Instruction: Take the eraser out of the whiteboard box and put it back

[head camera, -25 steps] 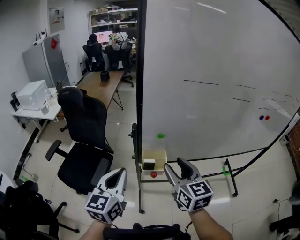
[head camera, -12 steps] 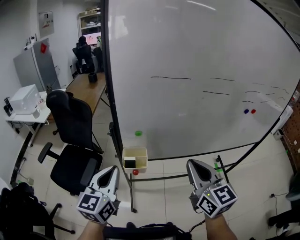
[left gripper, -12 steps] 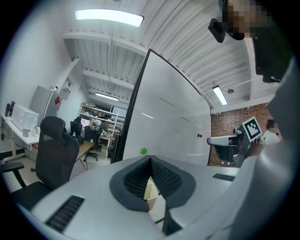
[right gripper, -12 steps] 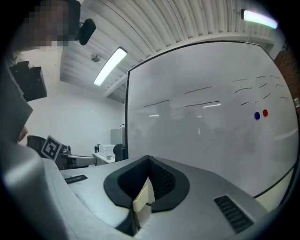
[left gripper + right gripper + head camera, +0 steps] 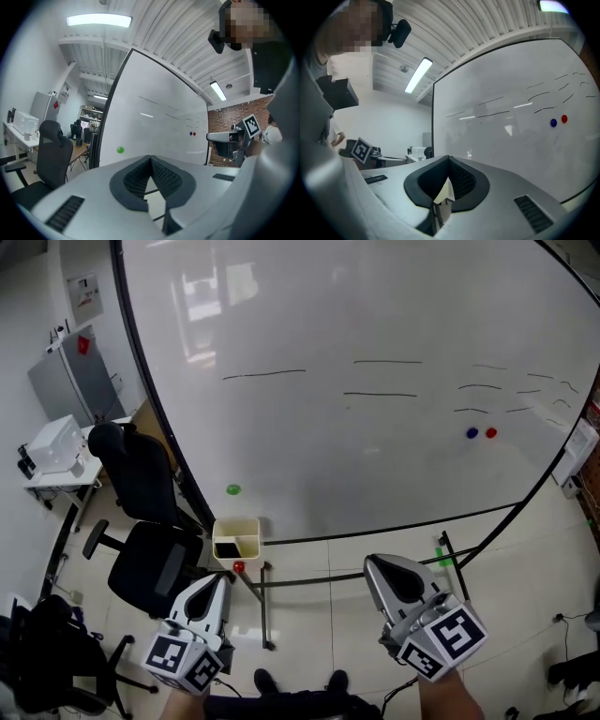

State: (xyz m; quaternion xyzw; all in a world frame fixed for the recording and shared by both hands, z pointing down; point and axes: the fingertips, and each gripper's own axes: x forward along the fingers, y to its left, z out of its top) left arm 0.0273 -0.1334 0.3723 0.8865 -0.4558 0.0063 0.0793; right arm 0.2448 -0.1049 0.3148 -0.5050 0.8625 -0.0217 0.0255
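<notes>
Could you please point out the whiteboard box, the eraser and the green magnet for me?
box (image 5: 239, 522): head view, on its cream far rim.
eraser (image 5: 228, 547): head view, on its dark top, inside the box.
green magnet (image 5: 232, 489): head view, on its middle, on the whiteboard above the box.

The left gripper (image 5: 213, 581) and right gripper (image 5: 381, 565) hang below the whiteboard (image 5: 375, 446), whose cream box (image 5: 236, 524) seemingly holds a dark eraser (image 5: 228, 547).

Whiteboard box (image 5: 234, 525), far left: dark thing (image 5: 232, 547) inside, too small to name. Whiteboard (image 5: 375, 427) cut off at top edge. Right forearm (image 5: 452, 701) cut off near.
</notes>
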